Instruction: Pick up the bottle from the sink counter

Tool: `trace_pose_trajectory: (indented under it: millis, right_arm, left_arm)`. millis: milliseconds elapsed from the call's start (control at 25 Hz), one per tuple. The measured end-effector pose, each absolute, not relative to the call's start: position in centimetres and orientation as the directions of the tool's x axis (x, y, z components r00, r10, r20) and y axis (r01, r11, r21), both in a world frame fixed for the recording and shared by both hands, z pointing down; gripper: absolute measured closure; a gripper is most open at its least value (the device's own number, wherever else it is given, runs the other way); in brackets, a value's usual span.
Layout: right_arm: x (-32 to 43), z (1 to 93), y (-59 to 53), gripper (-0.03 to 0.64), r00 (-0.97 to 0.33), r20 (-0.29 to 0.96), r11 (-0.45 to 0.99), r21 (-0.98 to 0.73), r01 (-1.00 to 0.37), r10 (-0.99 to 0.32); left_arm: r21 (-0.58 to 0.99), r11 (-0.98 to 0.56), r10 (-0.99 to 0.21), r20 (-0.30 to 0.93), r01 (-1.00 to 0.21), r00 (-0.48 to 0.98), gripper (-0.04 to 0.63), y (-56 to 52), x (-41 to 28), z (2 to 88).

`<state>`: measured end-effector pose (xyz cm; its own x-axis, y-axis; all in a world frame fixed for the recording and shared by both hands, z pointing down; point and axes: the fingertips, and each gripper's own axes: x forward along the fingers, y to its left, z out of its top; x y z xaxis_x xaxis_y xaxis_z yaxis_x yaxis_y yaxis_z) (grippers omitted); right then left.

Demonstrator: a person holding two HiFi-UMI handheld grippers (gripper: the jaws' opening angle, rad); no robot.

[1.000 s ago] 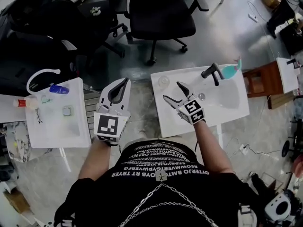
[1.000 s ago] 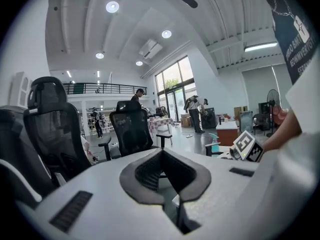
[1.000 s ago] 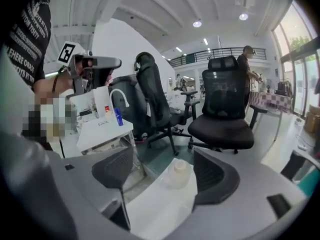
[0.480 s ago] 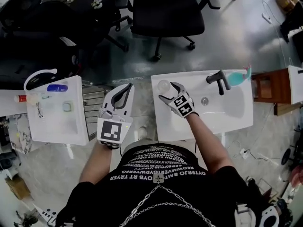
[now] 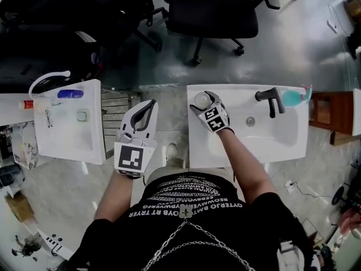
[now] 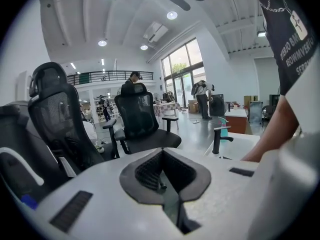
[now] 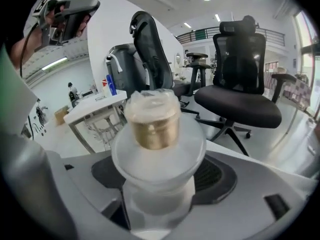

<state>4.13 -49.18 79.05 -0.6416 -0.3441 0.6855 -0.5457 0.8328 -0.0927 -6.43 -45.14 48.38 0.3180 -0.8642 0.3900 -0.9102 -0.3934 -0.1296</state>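
Observation:
A small frosted bottle (image 5: 199,99) with a gold collar and clear cap (image 7: 152,119) stands at the far left corner of the white sink counter (image 5: 206,145). My right gripper (image 5: 205,99) reaches over the counter, and its jaws sit on either side of the bottle's body, shut on it (image 7: 157,186). My left gripper (image 5: 150,104) hangs in the gap between the two counters, over the floor, shut with nothing in it (image 6: 162,184).
A black faucet (image 5: 270,97) and a teal spray bottle (image 5: 293,97) stand at the sink's far edge. Another white counter (image 5: 62,145) at the left holds a blue bottle (image 5: 70,94) and small items. Black office chairs (image 5: 211,10) stand beyond.
My right gripper moved left and away from me across the sink to the bottle at the corner, and its jaws closed round it. The left gripper stayed put.

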Motion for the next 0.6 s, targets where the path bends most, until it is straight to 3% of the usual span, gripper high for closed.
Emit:
trace_pose_trajectory:
  millis: [600]
  right_arm:
    - [5.9, 74.7, -47.1, 0.281, -0.623, 0.667, 0.799, -0.069, -0.597, -0.409]
  left_arm:
    - [-0.146, -0.414, -0.874, 0.339, -0.899, 0.347, 0.591, -42.1, -7.5, 46.1]
